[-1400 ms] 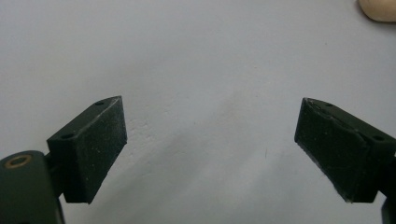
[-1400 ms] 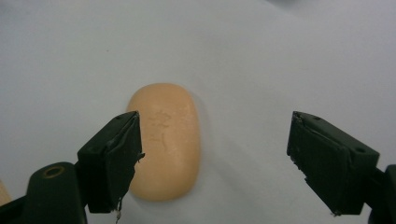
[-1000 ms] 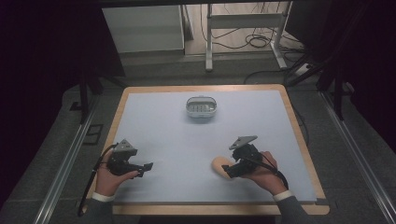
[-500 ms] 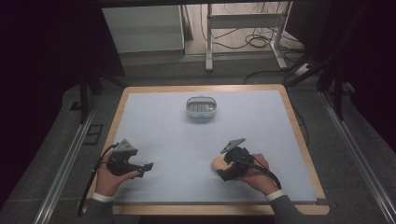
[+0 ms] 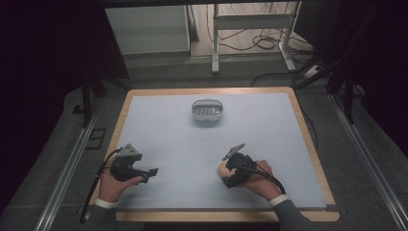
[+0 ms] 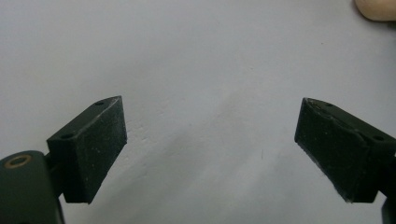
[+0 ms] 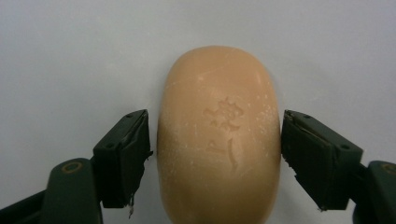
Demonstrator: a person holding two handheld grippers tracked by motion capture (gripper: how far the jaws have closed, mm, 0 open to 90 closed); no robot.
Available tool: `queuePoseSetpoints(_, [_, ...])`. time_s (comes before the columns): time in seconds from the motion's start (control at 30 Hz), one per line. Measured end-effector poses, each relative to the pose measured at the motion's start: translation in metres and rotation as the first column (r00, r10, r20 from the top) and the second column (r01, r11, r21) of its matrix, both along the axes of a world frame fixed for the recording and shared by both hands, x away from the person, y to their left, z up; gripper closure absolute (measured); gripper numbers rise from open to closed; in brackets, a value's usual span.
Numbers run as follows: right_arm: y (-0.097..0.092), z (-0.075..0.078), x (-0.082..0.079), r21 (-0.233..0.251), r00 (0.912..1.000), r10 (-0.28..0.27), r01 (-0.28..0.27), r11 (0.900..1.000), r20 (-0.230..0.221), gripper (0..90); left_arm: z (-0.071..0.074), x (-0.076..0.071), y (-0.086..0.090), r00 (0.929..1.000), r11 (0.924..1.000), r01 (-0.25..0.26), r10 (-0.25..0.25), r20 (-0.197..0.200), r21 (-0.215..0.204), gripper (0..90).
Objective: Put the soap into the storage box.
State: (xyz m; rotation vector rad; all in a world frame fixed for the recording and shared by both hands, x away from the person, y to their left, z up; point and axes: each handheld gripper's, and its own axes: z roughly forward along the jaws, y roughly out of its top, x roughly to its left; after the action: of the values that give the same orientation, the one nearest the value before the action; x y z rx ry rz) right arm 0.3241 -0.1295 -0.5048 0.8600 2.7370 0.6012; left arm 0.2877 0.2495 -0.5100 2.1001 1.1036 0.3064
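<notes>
Peach-coloured oval bar of soap [image 7: 219, 135] sits between the jaws of the right gripper [image 7: 215, 154] on a pale blue tabletop.

The soap lies flat on the pale blue table surface with a wooden rim [image 5: 159, 139], near the front edge at the person's right, and its top bears a stamped mark. In the right gripper view the two black jaws flank the bar's long sides: the left one touches or almost touches it, the right one stands right at its edge, and I cannot tell whether they are pressing it yet. The left gripper [image 6: 212, 154] is held low over bare table at the front left, its jaws wide apart with nothing between them. A small white oval dish with a slotted insert [image 5: 207, 110] stands well apart, at the far middle of the table.
</notes>
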Motion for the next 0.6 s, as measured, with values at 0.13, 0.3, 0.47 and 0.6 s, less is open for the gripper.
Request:
queuePoseSetpoints(0.13, [0.0011,-0.0018,0.0006,-0.011,1.0000,-0.001,0.001,0.9999,-0.006,29.8,-0.0002,0.0001,-0.0001,1.0000,1.0000,0.001,-0.001,-0.001,0.001,9.4])
queuePoseSetpoints(0.3, [0.0013,-0.0012,0.0007,-0.025,1.0000,0.003,-0.003,0.9997,0.000,32.8,-0.0001,0.0001,0.0001,1.0000,1.0000,0.001,-0.001,-0.001,0.000,9.5])
queuePoseSetpoints(0.47, [0.0002,-0.0002,0.0007,-0.030,1.0000,0.007,-0.007,0.9995,0.004,32.9,0.0000,0.0001,0.0002,1.0000,1.0000,0.000,0.000,0.000,0.000,9.5])
queuePoseSetpoints(0.6, [-0.0035,0.0053,0.0013,-0.011,0.9998,-0.004,0.004,0.9999,0.018,32.9,-0.0003,0.0003,-0.0002,1.0000,1.0000,0.000,0.000,0.000,0.001,9.4])
